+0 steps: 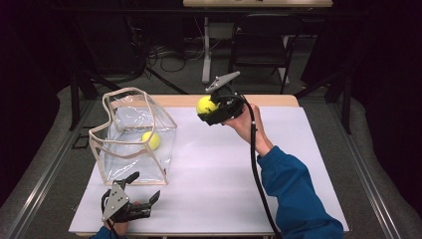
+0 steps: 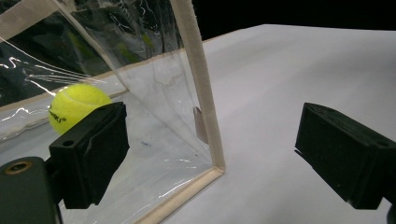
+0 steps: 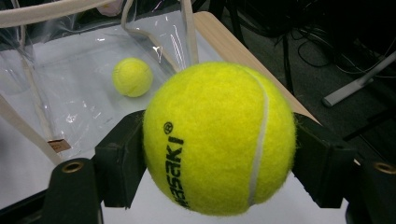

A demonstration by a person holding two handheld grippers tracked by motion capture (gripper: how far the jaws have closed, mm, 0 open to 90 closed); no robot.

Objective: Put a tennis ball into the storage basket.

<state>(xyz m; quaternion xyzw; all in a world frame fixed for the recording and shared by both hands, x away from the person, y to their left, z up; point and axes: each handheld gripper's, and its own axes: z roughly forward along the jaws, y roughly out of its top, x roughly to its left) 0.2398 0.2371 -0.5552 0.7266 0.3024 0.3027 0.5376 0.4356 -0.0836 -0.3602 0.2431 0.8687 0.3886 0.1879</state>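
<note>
A yellow tennis ball point(image 3: 219, 140) is clamped in the right claw point(image 1: 215, 108), held above the surface's point(image 1: 209, 169) far edge. A second ball point(image 1: 151, 140) lies inside the clear bag point(image 1: 133, 137) near the left edge. The left claw point(image 1: 144, 191) rests spread apart near the front-left corner, just beside the bag.

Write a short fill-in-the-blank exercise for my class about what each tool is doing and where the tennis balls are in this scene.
1. The right tool is shut on a yellow ____ ball.
2. The other ball lies inside the clear ____ with beige trim.
3. The left tool, near the table's front edge, has its jaws ____.
4. The number of tennis balls in the scene is ____.

Missing words: tennis; bag; open; two
</note>
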